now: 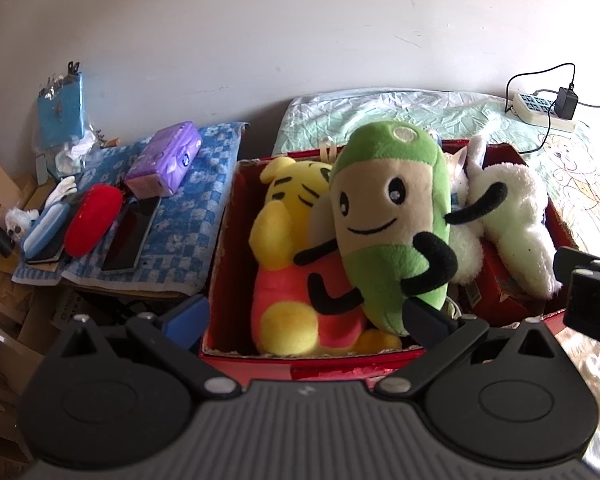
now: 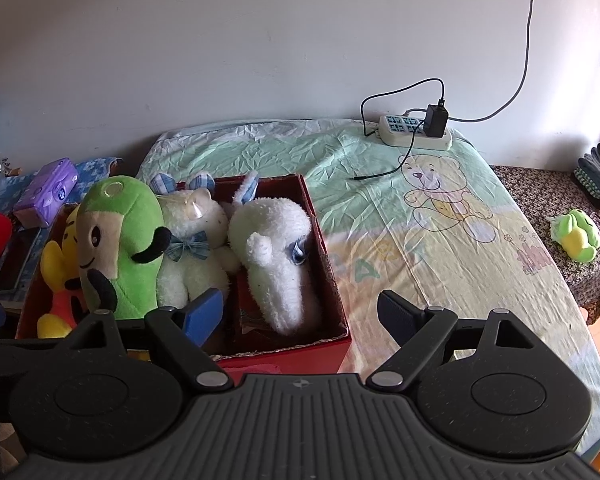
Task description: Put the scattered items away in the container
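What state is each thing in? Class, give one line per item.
Red box: open, nearly full.
Green plush: in box, propped upright.
Yellow plush: in box.
White plush: in box, lying.
Small green toy: outside box.
Left gripper: open.
Right gripper: open.

Hardly anything here can be read. The bed sheet [image 2: 440,216] has pale green letters printed on it just right of the red box [image 2: 324,240], and only "A" and "C"-like shapes come through; the word stays unclear. A barcode label sits on the small orange carton [image 1: 496,292] inside the box, its digits too small to read. The purple tissue pack [image 1: 168,160] carries a round blue emblem, illegible.
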`<state>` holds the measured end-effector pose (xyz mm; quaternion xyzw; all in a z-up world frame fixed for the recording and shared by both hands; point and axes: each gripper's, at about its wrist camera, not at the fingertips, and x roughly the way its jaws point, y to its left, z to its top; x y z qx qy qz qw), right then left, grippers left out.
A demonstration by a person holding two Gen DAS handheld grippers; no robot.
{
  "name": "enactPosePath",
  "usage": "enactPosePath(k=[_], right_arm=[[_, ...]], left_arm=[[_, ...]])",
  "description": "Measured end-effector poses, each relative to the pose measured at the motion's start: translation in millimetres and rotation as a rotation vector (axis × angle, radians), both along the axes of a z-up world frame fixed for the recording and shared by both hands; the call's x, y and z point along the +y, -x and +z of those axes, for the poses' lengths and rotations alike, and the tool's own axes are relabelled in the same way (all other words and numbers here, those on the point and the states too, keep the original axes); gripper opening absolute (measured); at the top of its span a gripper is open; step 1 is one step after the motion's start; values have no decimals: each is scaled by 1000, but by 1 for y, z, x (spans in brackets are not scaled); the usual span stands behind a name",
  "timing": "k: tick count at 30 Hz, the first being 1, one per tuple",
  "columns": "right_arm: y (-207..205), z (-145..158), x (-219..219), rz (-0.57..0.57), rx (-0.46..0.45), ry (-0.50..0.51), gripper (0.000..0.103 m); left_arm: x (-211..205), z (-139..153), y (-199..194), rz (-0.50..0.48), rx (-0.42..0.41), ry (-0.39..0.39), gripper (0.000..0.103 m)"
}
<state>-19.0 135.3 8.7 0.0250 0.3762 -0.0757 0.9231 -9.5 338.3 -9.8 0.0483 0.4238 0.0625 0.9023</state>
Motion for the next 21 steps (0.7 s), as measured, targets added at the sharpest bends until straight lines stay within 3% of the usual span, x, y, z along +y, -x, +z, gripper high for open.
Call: enactPosePath(k=[13, 21], right_arm=[[-3, -3, 5, -18, -5, -13, 87], [-2, -4, 6, 29, -2, -19, 87]], left_arm=[[7, -6, 0, -21, 16, 10, 102], [8, -7, 2, 13, 17, 1, 102]])
